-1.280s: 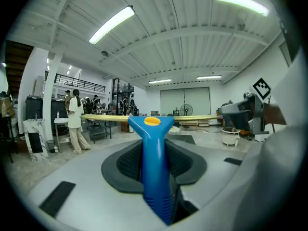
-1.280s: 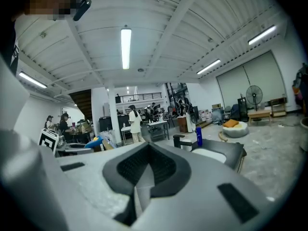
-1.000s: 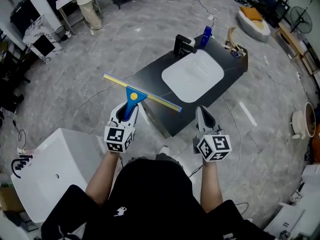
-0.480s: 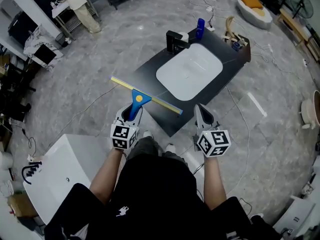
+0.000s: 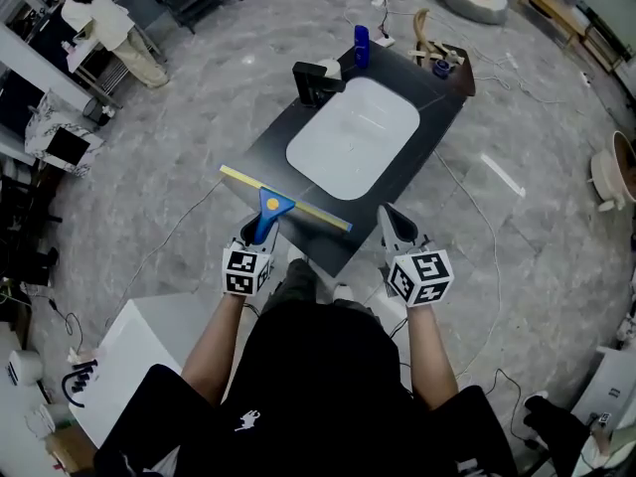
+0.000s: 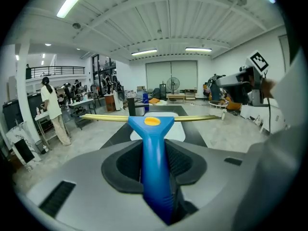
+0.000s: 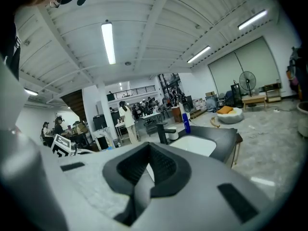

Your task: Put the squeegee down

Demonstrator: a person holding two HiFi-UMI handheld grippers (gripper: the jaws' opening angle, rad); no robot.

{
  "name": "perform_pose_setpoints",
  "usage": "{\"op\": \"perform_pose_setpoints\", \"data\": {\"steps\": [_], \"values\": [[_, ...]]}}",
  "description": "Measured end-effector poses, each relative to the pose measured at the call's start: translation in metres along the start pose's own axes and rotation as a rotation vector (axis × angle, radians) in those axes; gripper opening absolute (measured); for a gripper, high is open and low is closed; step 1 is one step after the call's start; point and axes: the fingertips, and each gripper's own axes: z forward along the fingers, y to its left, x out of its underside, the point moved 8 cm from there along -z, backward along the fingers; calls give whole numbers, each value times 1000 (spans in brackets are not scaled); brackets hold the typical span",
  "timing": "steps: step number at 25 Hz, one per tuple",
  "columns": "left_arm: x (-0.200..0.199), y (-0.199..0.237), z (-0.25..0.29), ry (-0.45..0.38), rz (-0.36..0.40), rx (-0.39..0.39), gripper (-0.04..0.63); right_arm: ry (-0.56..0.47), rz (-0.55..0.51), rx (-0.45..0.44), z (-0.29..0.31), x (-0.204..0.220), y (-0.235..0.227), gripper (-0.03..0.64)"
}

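Holding squeegee (image 5: pixel 276 205) by its handle in my left gripper (image 5: pixel 261 229), above the near edge of the counter (image 5: pixel 266 155) | right gripper (image 5: pixel 390 225) pressed together, empty | risk: released here, it overhangs and tips off.

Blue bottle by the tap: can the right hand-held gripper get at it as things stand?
Probably not from here. The bottle stands at the counter's far end, beyond the sink, while the right hand-held gripper, empty, hangs off its near edge. Nothing blocks the path, but it would need carrying closer.
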Motion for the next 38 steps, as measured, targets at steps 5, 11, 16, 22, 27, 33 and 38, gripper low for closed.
{"op": "perform_pose_setpoints", "data": {"steps": [5,11,16,22,27,33,38], "values": [[9,8,27,59,42,48,127,20,21,37,5,2,-5,2],[19,13,63,120,77,116,127,45,23,93,17,6,-17,2],[28,17,87,162,86,162,127,86,40,141,24,21,-24,2],[31,22,113,203,93,207,127,130,46,176,37,26,-29,2],[35,22,131,233,102,242,127,200,44,206,52,34,-30,2],[39,22,142,253,112,273,127,325,48,223,68,47,-28,2],[43,21,152,266,114,286,127,356,51,215,76,51,-26,2]]}}
